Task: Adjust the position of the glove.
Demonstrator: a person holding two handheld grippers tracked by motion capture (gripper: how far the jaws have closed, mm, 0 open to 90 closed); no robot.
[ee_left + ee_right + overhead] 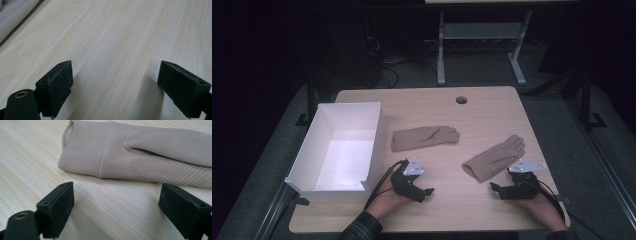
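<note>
Basically pale wood table (492, 100), grey carpet floor (542, 105), dark rm.

So the high view sits above my side of the table (492, 205), looking forward and down, far enough back to take in the whole top plus floor beyond. My left gripper (115, 85) cam rides low, skimming bare wood from really close. My right gripper (116, 206) cam is just as low and close, facing the cuff of the right glove (140, 155). That glove (494, 159) is what it shares with the high view.
</note>
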